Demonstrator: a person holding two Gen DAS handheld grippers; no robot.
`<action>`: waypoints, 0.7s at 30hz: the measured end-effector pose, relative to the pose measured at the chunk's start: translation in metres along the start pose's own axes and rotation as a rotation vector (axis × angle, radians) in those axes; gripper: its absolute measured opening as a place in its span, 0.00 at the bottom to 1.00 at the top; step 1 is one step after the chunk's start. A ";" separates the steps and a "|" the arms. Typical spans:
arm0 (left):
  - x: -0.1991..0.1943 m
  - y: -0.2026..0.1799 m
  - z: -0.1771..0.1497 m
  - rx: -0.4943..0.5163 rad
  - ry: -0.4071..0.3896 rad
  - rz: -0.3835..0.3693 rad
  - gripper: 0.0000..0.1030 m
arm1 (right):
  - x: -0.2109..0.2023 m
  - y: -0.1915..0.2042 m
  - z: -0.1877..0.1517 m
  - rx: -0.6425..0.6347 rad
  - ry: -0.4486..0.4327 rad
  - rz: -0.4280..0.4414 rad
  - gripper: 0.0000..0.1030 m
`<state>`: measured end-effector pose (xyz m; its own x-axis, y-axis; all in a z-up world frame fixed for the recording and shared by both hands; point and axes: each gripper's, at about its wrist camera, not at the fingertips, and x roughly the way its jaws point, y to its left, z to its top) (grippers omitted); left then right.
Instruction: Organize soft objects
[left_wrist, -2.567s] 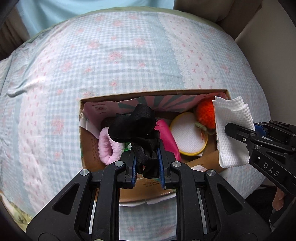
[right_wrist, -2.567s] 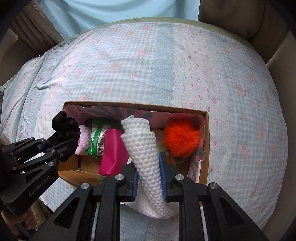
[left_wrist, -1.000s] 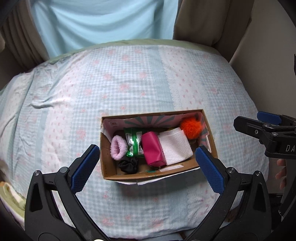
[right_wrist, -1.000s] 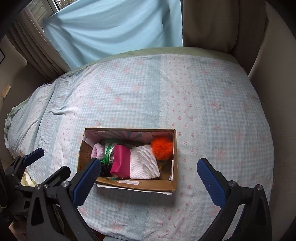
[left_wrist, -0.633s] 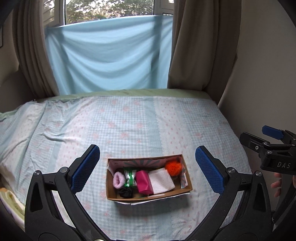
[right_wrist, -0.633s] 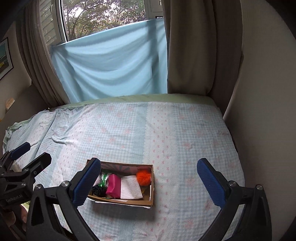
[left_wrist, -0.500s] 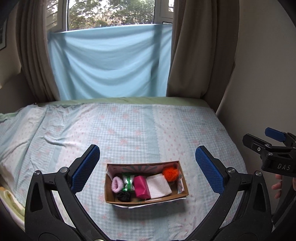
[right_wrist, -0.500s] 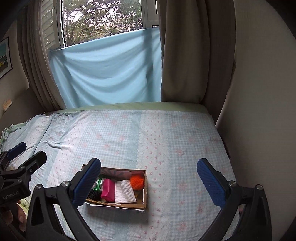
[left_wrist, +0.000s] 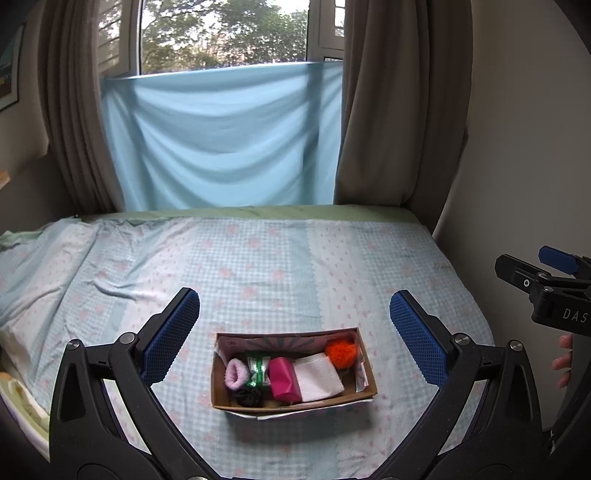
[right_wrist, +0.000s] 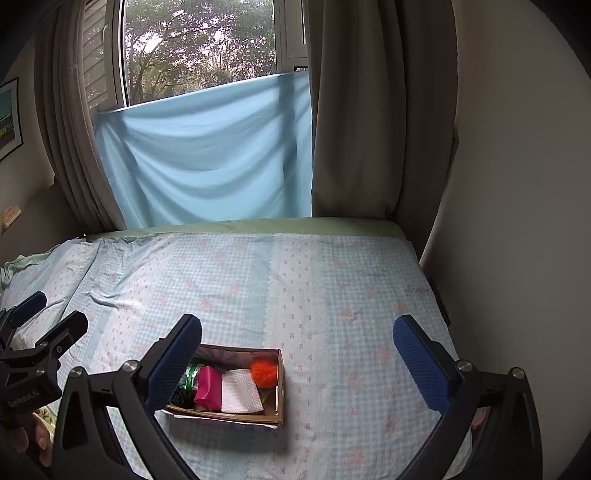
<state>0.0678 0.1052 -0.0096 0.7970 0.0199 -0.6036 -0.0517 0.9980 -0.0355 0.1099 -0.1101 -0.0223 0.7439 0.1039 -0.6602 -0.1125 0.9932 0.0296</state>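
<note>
Now both pulled well back and up from the cardboard box (left_wrist: 293, 400), versus 2.6 s ago when pressed right over it. Left gripper (left_wrist: 295, 339) spread wide, nothing held; then clamped on the black scrunchie (left_wrist: 248, 397), now lying in the box's near-left corner. Right gripper (right_wrist: 297, 363) likewise wide apart and empty; then pinching the white waffle cloth (right_wrist: 240, 396), now flat in the box beside the magenta pouch (right_wrist: 207, 382). Meaning, as a judgement: last two drops done, task looks finished or nearly so, retreat under way. Box on the bed (left_wrist: 280, 266), near its front edge, low and centred between the left gripper's fingers in the left wrist view, well apart from both pads; in the right wrist view offset toward the left finger, partly hidden behind it. Contents left to right in the left view: pink scrunchie (left_wrist: 236, 373), green-white packet (left_wrist: 258, 371), magenta pouch, white cloth, orange pom-pom (left_wrist: 341, 352) at the far-right corner. No loose soft items seen on the bedspread around the box. Further back, green sheet edge, then light blue cloth (left_wrist: 221, 140) hung across the window (left_wrist: 221, 33), brown curtains (left_wrist: 402, 103) either side.
</note>
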 end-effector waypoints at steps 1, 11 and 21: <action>0.000 -0.001 0.000 0.003 -0.002 0.002 1.00 | 0.000 0.000 0.000 0.002 -0.001 0.001 1.00; 0.002 -0.004 0.004 0.017 -0.014 0.006 1.00 | 0.000 -0.003 0.002 0.013 -0.008 0.001 1.00; 0.004 -0.006 0.006 0.026 -0.018 0.002 1.00 | 0.003 -0.003 0.004 0.020 -0.008 -0.007 1.00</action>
<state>0.0746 0.0998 -0.0069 0.8074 0.0230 -0.5896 -0.0380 0.9992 -0.0131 0.1146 -0.1130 -0.0213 0.7501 0.0971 -0.6542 -0.0938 0.9948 0.0401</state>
